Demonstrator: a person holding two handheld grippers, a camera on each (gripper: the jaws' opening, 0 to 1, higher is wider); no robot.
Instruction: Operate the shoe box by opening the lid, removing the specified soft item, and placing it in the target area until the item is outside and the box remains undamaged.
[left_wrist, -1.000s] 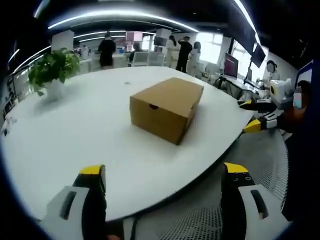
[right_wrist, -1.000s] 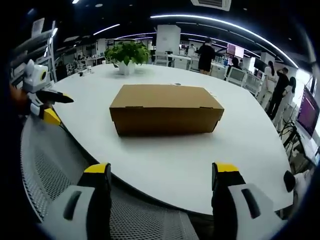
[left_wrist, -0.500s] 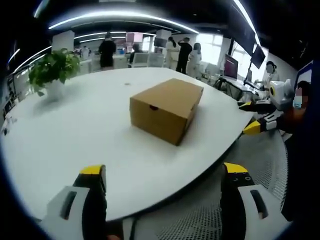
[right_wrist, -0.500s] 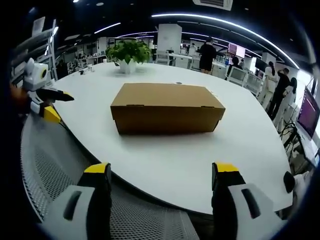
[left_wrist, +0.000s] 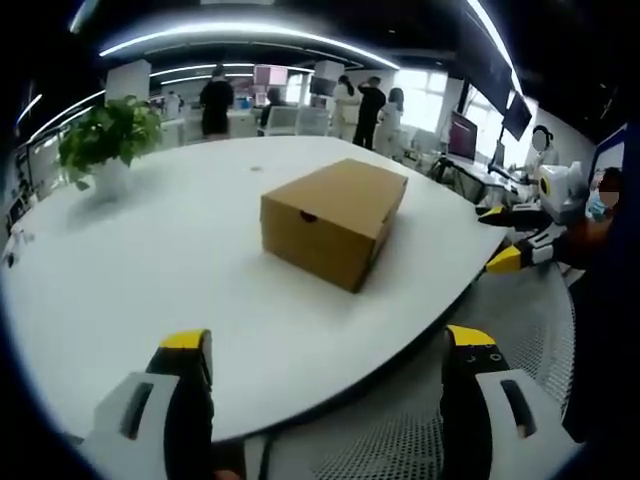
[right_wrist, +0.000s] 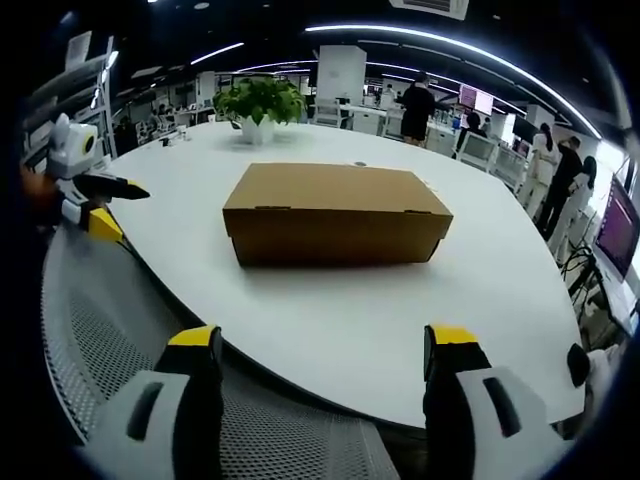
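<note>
- A potted plant (left_wrist: 108, 140) stands far back on the white table (left_wrist: 150, 290), well apart from the shoe box (left_wrist: 333, 217); in the right gripper view the same plant (right_wrist: 259, 103) sits beyond the box (right_wrist: 336, 213), toward its left end
- Nothing lies between my grippers and the box; bare tabletop lies on all its sides
- The box sits closed, lid down, out on the table and away from its rim; the left gripper view takes it end-on at a corner, and the right gripper view faces its long side
- My left gripper (left_wrist: 328, 350) hangs off the near edge of the table, jaws spread wide with nothing between them
- My right gripper (right_wrist: 322, 345) also hangs short of the table edge, jaws wide and empty
- Each gripper shows from the side in the other's view: the right one (left_wrist: 512, 240) just off the table's right rim, the left one (right_wrist: 98, 210) off the left rim (right_wrist: 150, 275)
- The table edge curves round in front of me; below it shows a grey mesh surface (right_wrist: 110, 360)
- The tabletop is smooth, white and faintly glossy
- Around is an open office with ceiling strip lights (right_wrist: 440, 45), desks with monitors (left_wrist: 463, 130), and people standing (left_wrist: 214, 100) at the far side
</note>
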